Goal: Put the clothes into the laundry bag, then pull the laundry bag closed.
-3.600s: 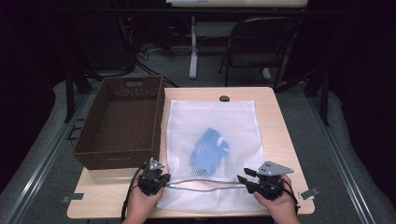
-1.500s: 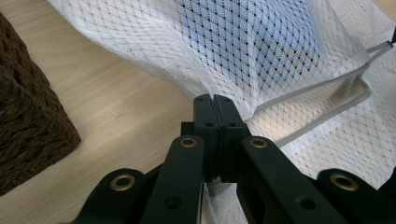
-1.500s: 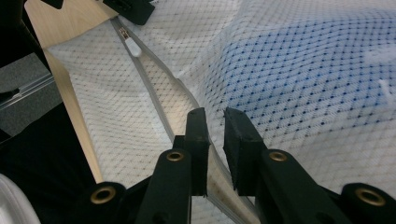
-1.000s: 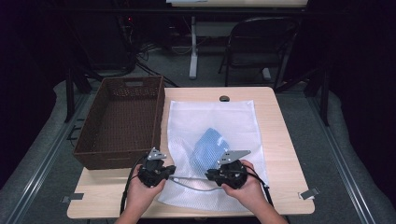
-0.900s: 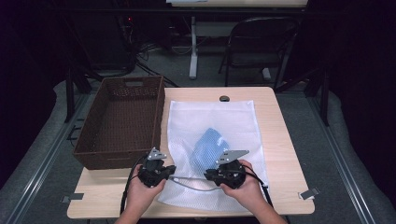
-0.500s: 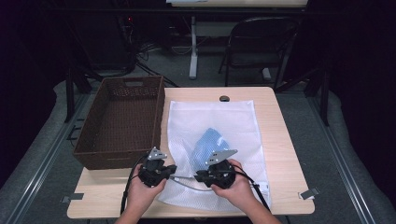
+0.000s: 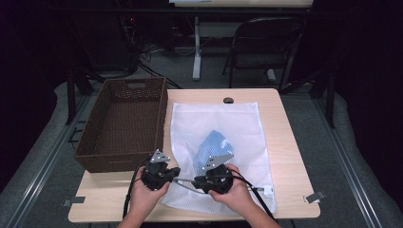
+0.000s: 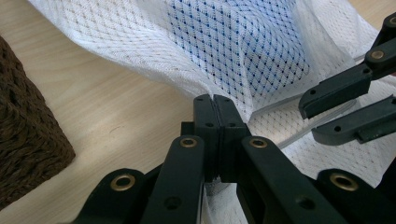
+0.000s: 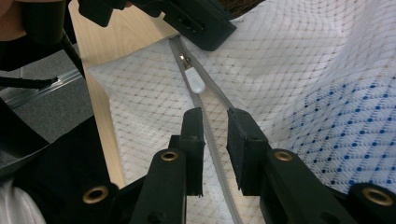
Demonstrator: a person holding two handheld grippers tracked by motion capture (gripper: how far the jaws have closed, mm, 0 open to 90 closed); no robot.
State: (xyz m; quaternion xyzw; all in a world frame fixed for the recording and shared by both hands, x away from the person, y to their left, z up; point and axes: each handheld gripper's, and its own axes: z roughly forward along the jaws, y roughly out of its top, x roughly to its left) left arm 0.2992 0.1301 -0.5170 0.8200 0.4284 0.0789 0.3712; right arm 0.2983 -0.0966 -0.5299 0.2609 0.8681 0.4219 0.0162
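Observation:
A white mesh laundry bag (image 7: 237,118) lies flat on the wooden table (image 7: 287,156) with a blue dotted garment (image 7: 214,144) inside. My left gripper (image 8: 215,100) is shut on a pinch of the bag's mesh at its near left corner. My right gripper (image 9: 214,114) is just to its right, and its jaws have just been opening. The grey zipper tape (image 9: 212,135) runs between the jaws without being pressed. The white zipper pull (image 9: 196,83) lies just past the fingertips, towards the left gripper (image 9: 201,23). In the high view both grippers sit close together on the bag's near edge.
A brown wicker basket (image 7: 124,121) stands left of the bag, its corner (image 8: 28,149) close to my left gripper. A small black round object (image 7: 228,100) lies at the table's far edge. A folding chair (image 7: 263,42) stands beyond the table.
My right gripper has slid left along the bag's near edge, from the right corner to just beside the left gripper. Its jaws have parted a little. The left gripper has stayed put.

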